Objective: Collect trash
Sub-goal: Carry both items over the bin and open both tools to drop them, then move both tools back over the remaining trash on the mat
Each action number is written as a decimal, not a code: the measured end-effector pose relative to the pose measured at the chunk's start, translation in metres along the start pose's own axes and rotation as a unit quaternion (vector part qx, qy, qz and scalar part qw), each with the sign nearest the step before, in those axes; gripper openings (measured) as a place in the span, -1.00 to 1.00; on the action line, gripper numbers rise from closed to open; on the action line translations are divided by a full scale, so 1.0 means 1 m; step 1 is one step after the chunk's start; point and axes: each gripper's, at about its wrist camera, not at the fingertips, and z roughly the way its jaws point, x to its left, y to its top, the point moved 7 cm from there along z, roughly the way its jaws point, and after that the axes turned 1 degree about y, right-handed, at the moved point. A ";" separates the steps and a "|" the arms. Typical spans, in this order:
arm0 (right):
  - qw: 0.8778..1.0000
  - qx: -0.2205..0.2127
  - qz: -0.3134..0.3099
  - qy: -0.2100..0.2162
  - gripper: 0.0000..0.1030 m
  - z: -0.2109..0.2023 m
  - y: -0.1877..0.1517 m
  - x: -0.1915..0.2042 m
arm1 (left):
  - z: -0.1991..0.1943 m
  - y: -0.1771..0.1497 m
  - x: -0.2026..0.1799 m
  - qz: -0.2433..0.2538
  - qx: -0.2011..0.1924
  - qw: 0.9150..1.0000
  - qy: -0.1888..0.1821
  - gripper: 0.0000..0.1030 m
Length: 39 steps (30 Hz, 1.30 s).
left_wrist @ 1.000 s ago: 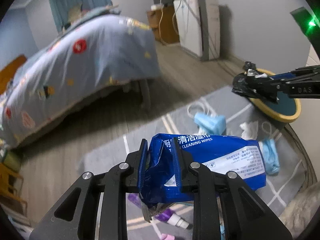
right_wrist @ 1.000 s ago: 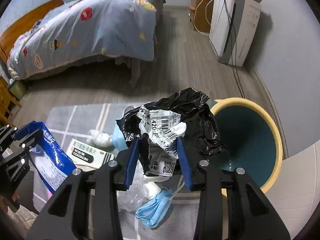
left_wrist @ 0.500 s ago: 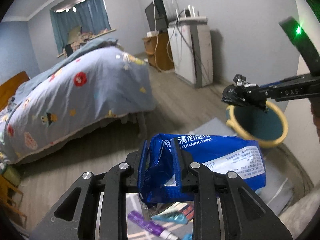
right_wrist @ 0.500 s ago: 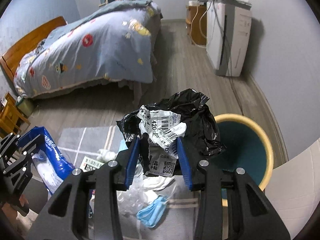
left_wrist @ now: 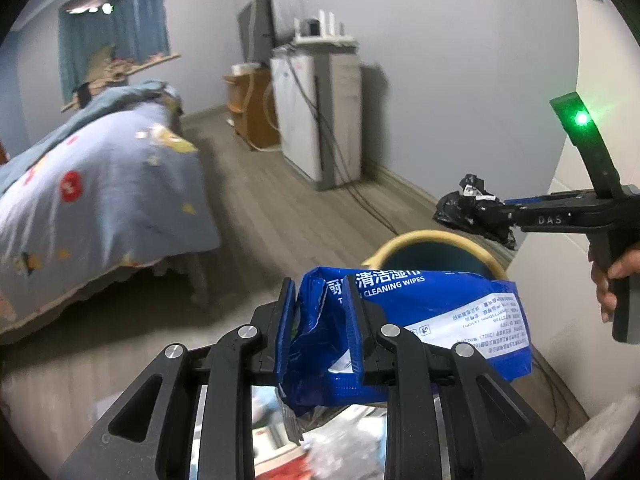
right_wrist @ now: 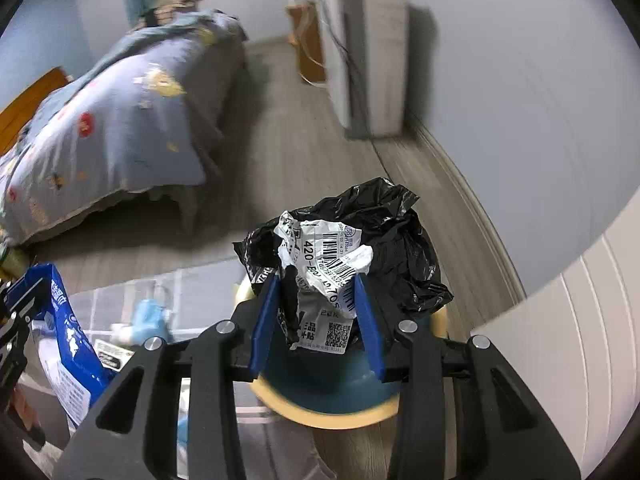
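Black crumpled plastic mailer bag (right_wrist: 352, 240) with a white barcode label is clenched in the right tool (right_wrist: 316, 316), which hangs directly above the open mouth of a teal bin with a yellow rim (right_wrist: 332, 416), so a drop straight down looks likely to land inside. Farther from the bin, the left tool (left_wrist: 320, 320) grips a blue cleaning wipes packet (left_wrist: 420, 320) whose long axis runs rightward toward it. Below are a grey wood floor (right_wrist: 288, 168), a littered grey rug (right_wrist: 192, 292) and a bed (left_wrist: 88, 192) at left.
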 end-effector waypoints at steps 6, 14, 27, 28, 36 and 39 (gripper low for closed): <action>0.997 0.044 0.061 0.001 -0.26 0.036 -0.016 -0.042 | 0.060 -0.006 -0.049 0.028 0.054 0.998 -0.015 -0.51; 0.994 0.061 0.089 0.008 -0.17 0.048 -0.028 -0.056 | 0.114 -0.016 -0.087 0.040 0.100 0.994 -0.014 -0.51; 0.993 0.050 0.111 0.003 0.67 0.045 -0.025 -0.066 | 0.109 -0.012 -0.080 0.011 0.080 0.997 -0.014 0.61; 0.993 0.049 0.110 0.000 0.71 0.045 -0.024 -0.065 | 0.108 -0.013 -0.076 0.007 0.079 0.997 -0.008 0.74; 0.993 0.042 0.110 0.004 0.89 0.040 -0.019 -0.055 | 0.084 -0.027 -0.041 -0.038 0.085 0.996 0.016 0.85; 0.994 0.036 0.106 0.009 0.89 0.035 -0.017 -0.049 | 0.071 -0.033 -0.026 -0.050 0.087 0.995 0.022 0.85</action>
